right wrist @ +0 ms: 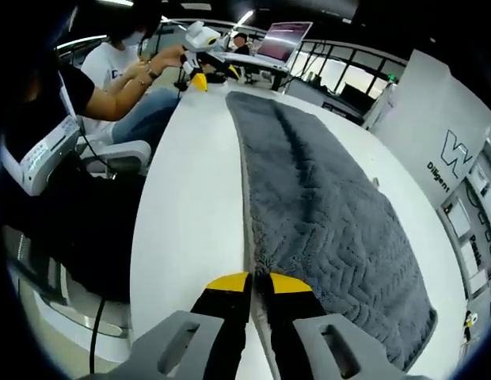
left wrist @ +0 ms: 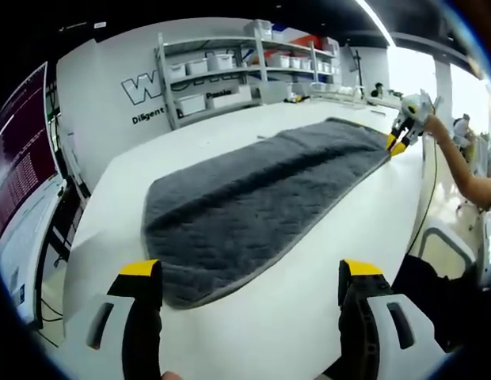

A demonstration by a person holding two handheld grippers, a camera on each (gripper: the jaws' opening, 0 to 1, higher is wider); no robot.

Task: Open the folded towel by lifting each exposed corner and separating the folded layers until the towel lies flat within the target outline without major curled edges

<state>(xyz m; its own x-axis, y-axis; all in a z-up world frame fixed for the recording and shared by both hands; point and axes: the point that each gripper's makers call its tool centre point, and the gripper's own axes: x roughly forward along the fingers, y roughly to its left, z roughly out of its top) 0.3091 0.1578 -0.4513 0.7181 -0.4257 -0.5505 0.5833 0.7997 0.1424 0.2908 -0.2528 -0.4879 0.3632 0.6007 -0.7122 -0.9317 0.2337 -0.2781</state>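
Observation:
A long grey quilted towel lies stretched along the white table. My left gripper stands wide open just short of the towel's near end, with nothing between its yellow-tipped jaws. In the right gripper view, the towel runs away from me, and my right gripper is shut on its near edge. That right gripper also appears in the left gripper view at the towel's far corner. The left gripper is held in a person's hands at the far end of the towel.
Metal shelves with white bins stand behind the table against a white wall. A monitor sits to the left. A seated person and a chair are beside the table, with a laptop beyond its far end.

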